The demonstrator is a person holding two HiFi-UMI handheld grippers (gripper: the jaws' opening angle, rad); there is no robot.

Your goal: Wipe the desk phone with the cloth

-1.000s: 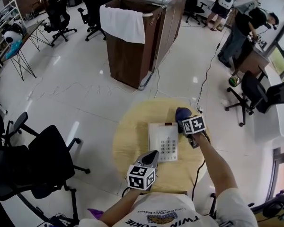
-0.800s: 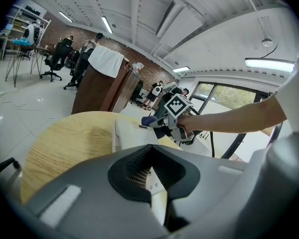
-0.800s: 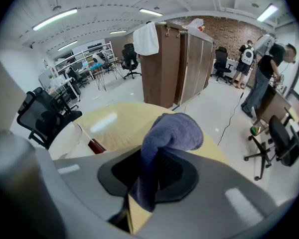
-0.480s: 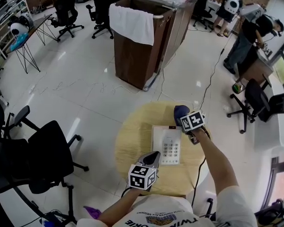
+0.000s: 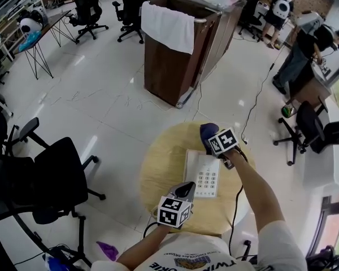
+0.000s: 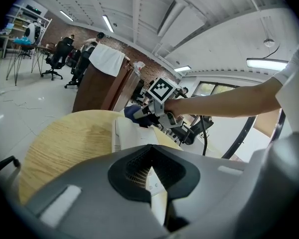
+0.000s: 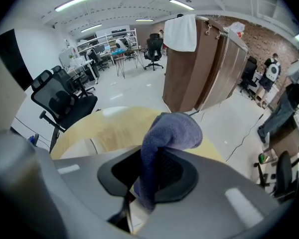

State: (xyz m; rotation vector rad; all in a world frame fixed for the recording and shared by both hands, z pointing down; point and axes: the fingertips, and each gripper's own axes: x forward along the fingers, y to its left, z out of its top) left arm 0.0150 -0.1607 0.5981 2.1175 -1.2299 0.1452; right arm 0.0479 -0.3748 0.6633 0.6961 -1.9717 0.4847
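Blue cloth (image 5: 208,131) in right gripper (image 5: 213,142) | shifted onto desk phone (image 5: 204,175) far end

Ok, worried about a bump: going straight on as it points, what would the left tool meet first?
Probably the desk phone, lying just ahead of the left tool on the table; the right tool with the cloth sits beyond it. Height is hard to judge.
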